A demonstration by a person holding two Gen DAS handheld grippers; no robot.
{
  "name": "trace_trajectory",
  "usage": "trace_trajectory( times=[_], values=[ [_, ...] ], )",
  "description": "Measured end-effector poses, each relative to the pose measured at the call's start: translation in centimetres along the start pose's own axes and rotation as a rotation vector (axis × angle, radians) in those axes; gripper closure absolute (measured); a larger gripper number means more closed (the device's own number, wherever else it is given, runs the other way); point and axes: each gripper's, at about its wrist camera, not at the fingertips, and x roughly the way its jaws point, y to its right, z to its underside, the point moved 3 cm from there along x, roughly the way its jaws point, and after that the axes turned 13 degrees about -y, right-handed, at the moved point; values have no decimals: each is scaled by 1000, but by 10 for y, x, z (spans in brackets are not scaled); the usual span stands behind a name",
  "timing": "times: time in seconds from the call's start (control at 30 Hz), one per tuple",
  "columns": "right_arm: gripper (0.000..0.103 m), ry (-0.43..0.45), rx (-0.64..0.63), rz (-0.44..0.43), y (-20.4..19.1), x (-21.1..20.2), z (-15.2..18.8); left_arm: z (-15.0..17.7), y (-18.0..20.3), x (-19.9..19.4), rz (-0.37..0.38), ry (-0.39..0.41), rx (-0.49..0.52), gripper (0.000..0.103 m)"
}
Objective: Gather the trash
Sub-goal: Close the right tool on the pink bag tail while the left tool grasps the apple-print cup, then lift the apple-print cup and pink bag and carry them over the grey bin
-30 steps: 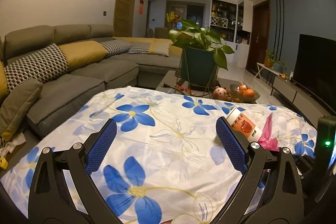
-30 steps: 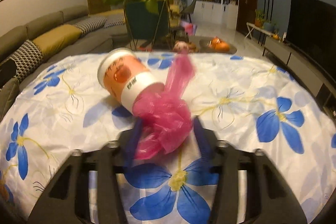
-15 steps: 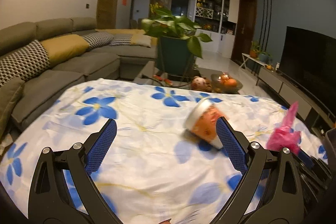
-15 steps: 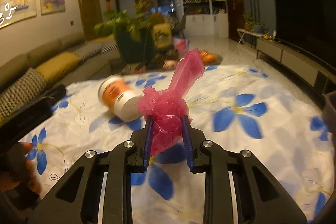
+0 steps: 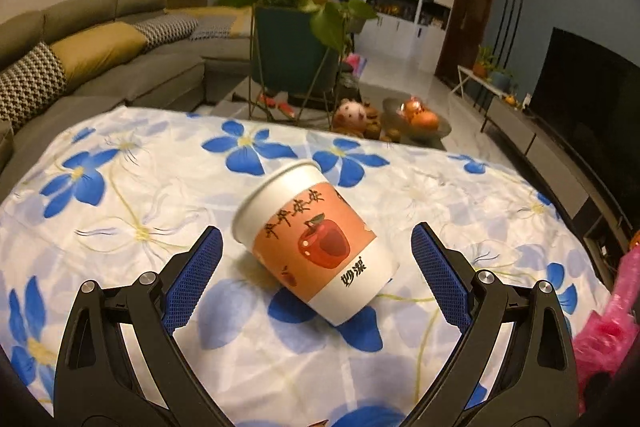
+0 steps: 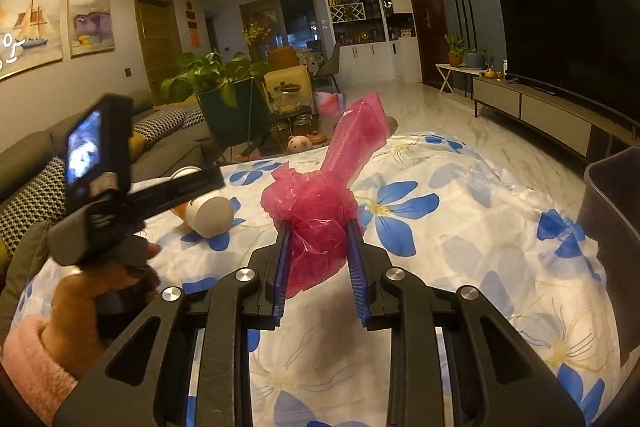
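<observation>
A paper cup point(image 5: 316, 247), orange with a red apple print, lies on its side on the blue-flowered tablecloth point(image 5: 120, 227). My left gripper point(image 5: 316, 233) is open and straddles the cup, with both blue pads clear of its sides. The right wrist view shows the same cup point(image 6: 210, 217) beyond the left gripper's body, which a hand point(image 6: 100, 291) in a pink sleeve holds. My right gripper point(image 6: 319, 225) is shut on a crumpled pink plastic bag point(image 6: 316, 223) and holds it above the cloth. The bag point(image 5: 608, 331) also shows at the right edge of the left wrist view.
A dark bin's rim point(image 6: 608, 227) stands at the table's right edge. Behind the table are a potted plant point(image 5: 292, 39), a fruit bowl point(image 5: 416, 115) and a small toy pig point(image 5: 350, 113). A grey sofa point(image 5: 100, 67) runs along the left and a TV stand point(image 6: 540, 107) along the right.
My left gripper swung right and forward until the cup lay between its open fingers. My right gripper closed on the pink bag, lifted it off the cloth and carried it away from the cup.
</observation>
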Motion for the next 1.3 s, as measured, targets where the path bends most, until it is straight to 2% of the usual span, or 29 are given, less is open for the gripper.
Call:
trace_trajectory(
  times=[0.2, 0.27, 0.37, 0.63, 0.83, 1.3],
  values=[
    [75, 8, 9, -14, 6, 3, -2, 2, -4, 23, 41, -75, -18, 21],
    [75, 11, 16, -17, 8, 3, -2, 3, -8, 26, 52, -88, -33, 34],
    [75, 9, 25, -25, 10, 2, -1, 6, -11, 33, 80, -113, -45, 47],
    [75, 14, 37, -22, 17, -3, 1, 11, -17, 30, 130, -102, -70, 48],
    [75, 27, 38, -3, 22, -13, -1, 17, -19, 9, 145, -55, -54, 48],
    [75, 85, 53, 38, 42, -65, 3, 58, 36, -82, 172, 86, 139, 48]
  ],
)
